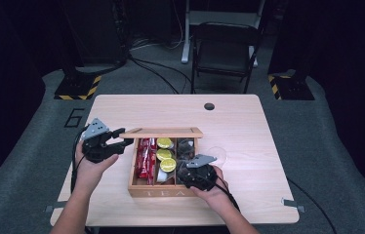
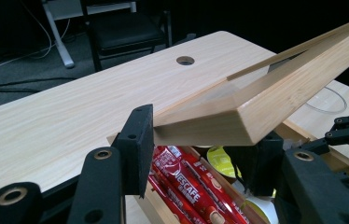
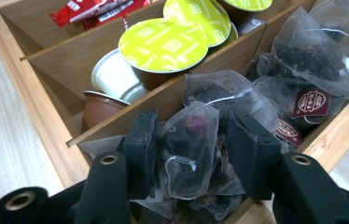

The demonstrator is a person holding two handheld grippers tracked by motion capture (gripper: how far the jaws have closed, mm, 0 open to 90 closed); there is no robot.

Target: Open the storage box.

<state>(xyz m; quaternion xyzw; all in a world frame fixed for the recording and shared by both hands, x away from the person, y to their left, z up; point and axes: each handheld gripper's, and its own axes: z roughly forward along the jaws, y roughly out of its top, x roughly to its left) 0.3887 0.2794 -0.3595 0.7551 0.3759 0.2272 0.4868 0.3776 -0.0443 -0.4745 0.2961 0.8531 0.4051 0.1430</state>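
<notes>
1. Left claw (image 1: 122, 139) pinches the near-left corner of the wooden lid (image 1: 162, 132) and holds it raised on its far hinge edge; in the left gripper view both pads press the lid's (image 2: 238, 114) frame from either side.
2. Right claw (image 1: 186, 171) is down in the right compartment of the tea box (image 1: 157, 191), which sits mid-surface (image 1: 249, 146), toward the near edge. In the right gripper view its jaws stand partly spread around a mesh tea bag (image 3: 187, 149); pads sit just beside the bag, and I cannot tell whether they press it yet.
3. Box contents: red coffee sticks (image 1: 145, 157) in the left compartment, green-lidded capsules (image 1: 165, 155) in the middle one, tea bags on the right, with more bags (image 3: 303, 70) farther back.
4. Step in hand, as judged: lid held open, one tea bag being picked from the right compartment; grasp not yet confirmed.
5. Next move calls for: close the right claw on that bag alone, then lift straight up clear of the divider (image 3: 172, 93). Left claw must keep the lid up meanwhile.
6. Watch: bags are soft and crowded, so a neighbour or a tag string may come up too.
</notes>
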